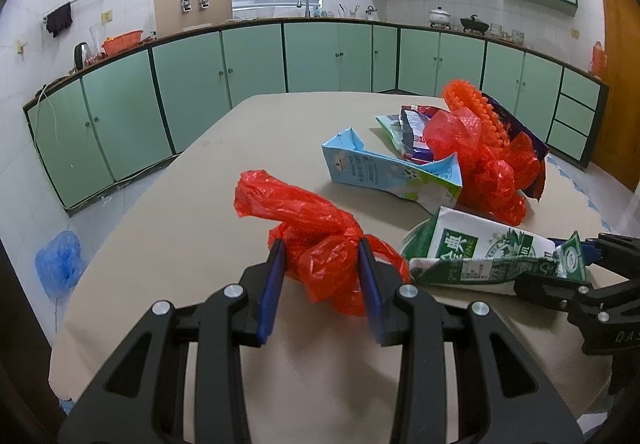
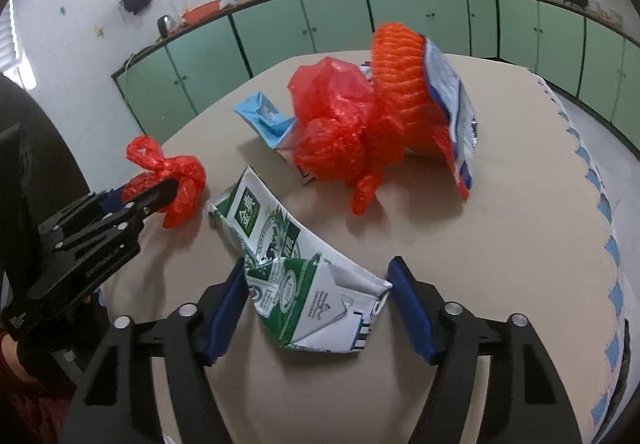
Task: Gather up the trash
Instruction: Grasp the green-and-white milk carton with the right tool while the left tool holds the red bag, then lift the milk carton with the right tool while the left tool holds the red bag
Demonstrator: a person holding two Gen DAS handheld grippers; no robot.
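Observation:
A crumpled red plastic bag (image 1: 316,240) lies on the beige table (image 1: 200,203). My left gripper (image 1: 322,250) has its blue pads on both sides of the bag's near end, jaws partly closed against it. It also shows in the right wrist view (image 2: 168,171). A flattened green-and-white milk carton (image 2: 304,280) lies between the open fingers of my right gripper (image 2: 318,276). The carton also shows in the left wrist view (image 1: 484,252). Behind lie a blue carton (image 1: 384,171), a red bag with orange net (image 2: 360,123) and a snack wrapper (image 2: 452,99).
Green kitchen cabinets (image 1: 256,59) run along the walls behind the table. A blue bag (image 1: 60,264) lies on the floor at the left. The table's right edge (image 2: 600,203) has a blue patterned trim. The person's arm (image 2: 36,171) is at the far left.

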